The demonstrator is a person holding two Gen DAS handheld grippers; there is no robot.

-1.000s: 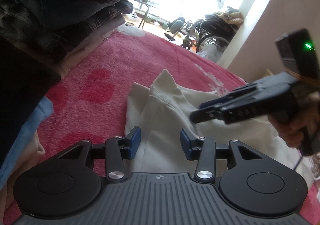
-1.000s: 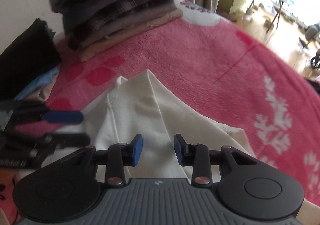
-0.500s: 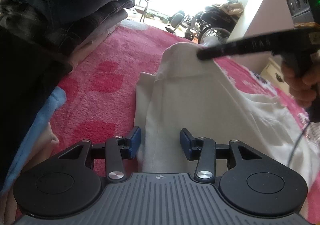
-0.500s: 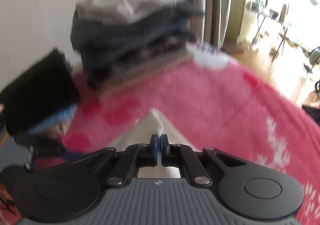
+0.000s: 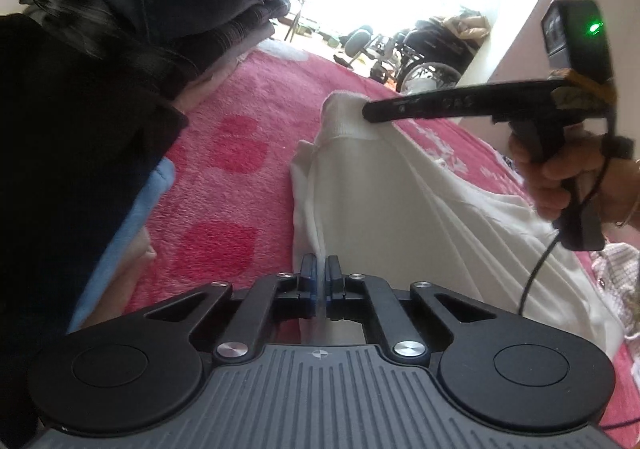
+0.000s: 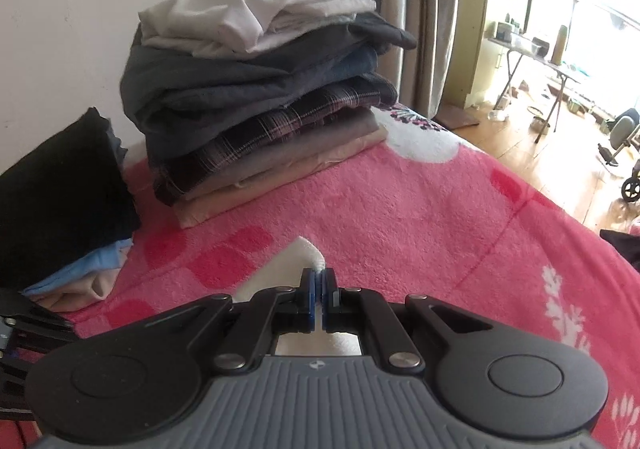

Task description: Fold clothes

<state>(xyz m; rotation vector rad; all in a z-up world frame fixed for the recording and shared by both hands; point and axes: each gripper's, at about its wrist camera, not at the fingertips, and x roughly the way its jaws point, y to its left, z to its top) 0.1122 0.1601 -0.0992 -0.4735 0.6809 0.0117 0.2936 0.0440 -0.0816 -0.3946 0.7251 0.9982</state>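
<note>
Left wrist cam sat low behind the left gripper, close over the pink blanket, looking fwd and down along its fingers toward the bright window, w/ the right gripper entering from the right side. Right wrist cam sat behind its own gripper, tilted down, facing the wall and the folded stack. Both views shared the blanket, white garment, the stack and the black pile.

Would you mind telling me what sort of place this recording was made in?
Probably a home bedroom: a pink fleece blanket covers a bed-like surface, a pile of folded clothes sits against the wall, and a curtain hangs beside a bright window.
</note>
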